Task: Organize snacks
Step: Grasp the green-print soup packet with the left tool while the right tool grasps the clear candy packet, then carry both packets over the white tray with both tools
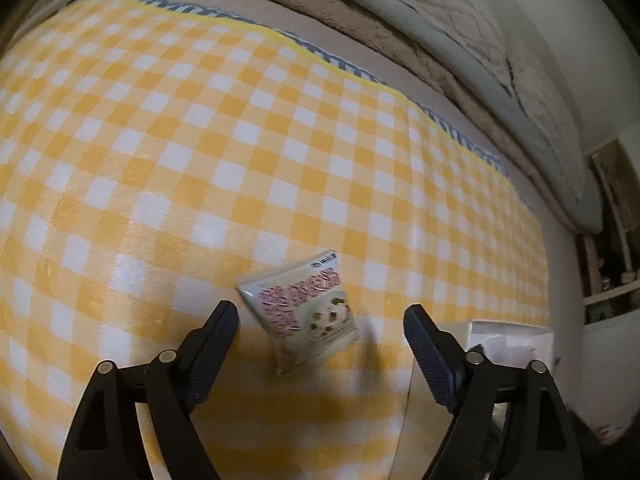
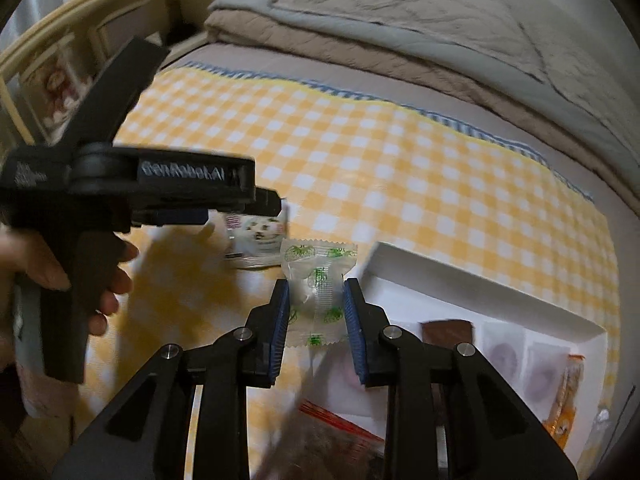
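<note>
My right gripper [image 2: 316,286] is shut on a clear candy [image 2: 318,270] whose wrapper is printed with green strawberries, held above the near corner of the white tray [image 2: 440,266]. A white snack packet [image 1: 308,312] with pink lettering and a panda face lies flat on the yellow checked cloth [image 1: 200,160]. My left gripper [image 1: 320,322] hangs open over it, one finger on each side, and the pads do not touch it. In the right wrist view the left gripper [image 2: 268,204] sits in a person's hand [image 2: 60,268], just above the same packet [image 2: 260,240].
The tray holds several wrapped snacks, among them a brown bar [image 2: 446,330] and an orange packet [image 2: 568,396]. A red-brown bag [image 2: 332,432] lies at its near end. Folded grey and brown bedding [image 2: 400,20] lies beyond the cloth. A corner of the tray [image 1: 512,330] shows right of the left gripper.
</note>
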The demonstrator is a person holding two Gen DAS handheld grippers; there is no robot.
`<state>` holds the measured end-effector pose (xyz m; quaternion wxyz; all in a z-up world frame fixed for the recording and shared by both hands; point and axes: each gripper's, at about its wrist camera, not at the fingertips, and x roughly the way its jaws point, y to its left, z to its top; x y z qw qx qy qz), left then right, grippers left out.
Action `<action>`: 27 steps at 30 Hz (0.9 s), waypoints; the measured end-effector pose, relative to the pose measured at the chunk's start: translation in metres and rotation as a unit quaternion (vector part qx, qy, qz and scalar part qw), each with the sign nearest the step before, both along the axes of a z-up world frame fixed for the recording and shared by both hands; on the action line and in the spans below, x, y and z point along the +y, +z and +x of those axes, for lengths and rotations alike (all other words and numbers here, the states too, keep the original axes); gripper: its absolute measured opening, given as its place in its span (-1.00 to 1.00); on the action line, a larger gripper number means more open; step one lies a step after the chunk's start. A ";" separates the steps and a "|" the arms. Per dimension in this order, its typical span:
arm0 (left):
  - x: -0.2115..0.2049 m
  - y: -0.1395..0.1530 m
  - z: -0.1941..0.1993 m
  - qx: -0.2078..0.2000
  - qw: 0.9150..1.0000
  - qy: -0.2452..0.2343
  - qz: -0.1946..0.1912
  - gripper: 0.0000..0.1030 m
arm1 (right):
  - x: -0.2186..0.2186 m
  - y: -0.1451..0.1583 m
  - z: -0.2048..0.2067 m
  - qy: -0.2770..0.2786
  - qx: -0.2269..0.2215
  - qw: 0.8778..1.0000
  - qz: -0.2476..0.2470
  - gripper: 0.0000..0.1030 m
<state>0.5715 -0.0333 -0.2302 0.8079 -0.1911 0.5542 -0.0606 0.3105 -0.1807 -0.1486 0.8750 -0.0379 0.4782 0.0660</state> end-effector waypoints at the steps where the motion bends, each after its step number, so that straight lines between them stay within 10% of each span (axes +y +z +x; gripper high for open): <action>1: -0.007 -0.001 -0.001 -0.001 1.000 0.001 0.016 0.47 | -0.005 0.002 -0.002 -0.005 -0.002 1.000 0.004 -0.46; 11: -0.052 -0.009 -0.010 -0.019 0.992 0.019 0.119 0.04 | -0.038 0.013 -0.012 -0.034 -0.014 0.999 0.029 -0.46; 27: -0.061 0.062 -0.063 -0.120 0.984 -0.044 0.122 -0.19 | -0.063 0.044 -0.039 -0.069 -0.048 0.996 0.042 -0.46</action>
